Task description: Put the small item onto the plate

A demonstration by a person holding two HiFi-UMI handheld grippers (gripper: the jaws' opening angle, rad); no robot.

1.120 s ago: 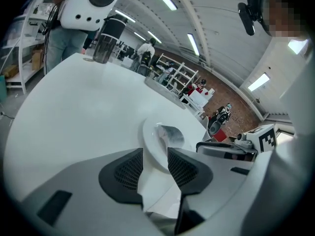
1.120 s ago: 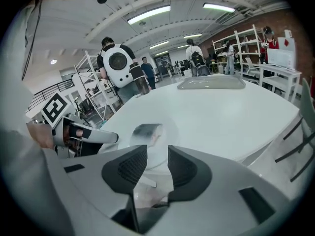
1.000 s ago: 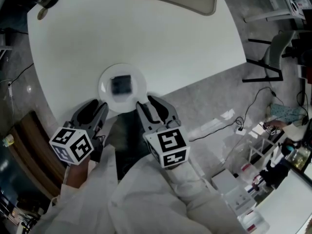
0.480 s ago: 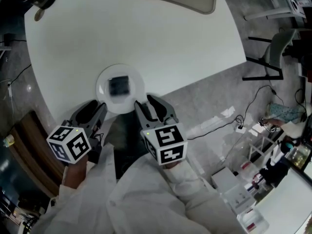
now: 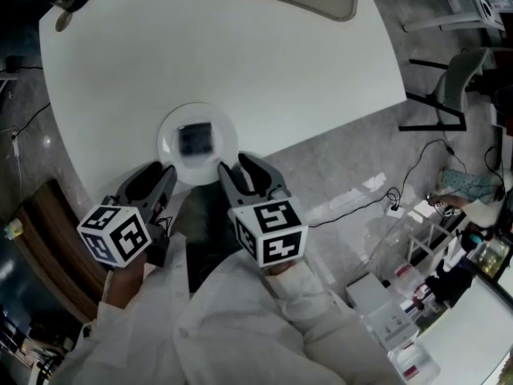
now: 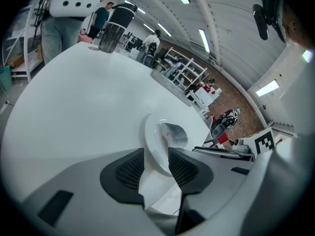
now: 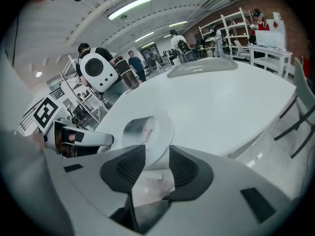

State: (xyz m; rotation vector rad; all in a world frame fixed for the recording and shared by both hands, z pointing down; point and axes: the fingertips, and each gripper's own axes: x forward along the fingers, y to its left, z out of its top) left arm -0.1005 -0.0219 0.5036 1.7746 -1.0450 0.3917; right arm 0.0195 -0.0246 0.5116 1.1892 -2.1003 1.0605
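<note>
Holding my left claw and right claw open and empty, the item already on the plate.
Nearest me, my right claw has just been opening and stands wide, nothing between its jaws; my left claw's jaws are apart too, with only the plate's near rim showing through the gap. Both sets of tips sit just beside that rim, on my side. Beyond them the white plate rests near the table's close edge, and the small grey square item lies flat in its middle, clear of both claws.
</note>
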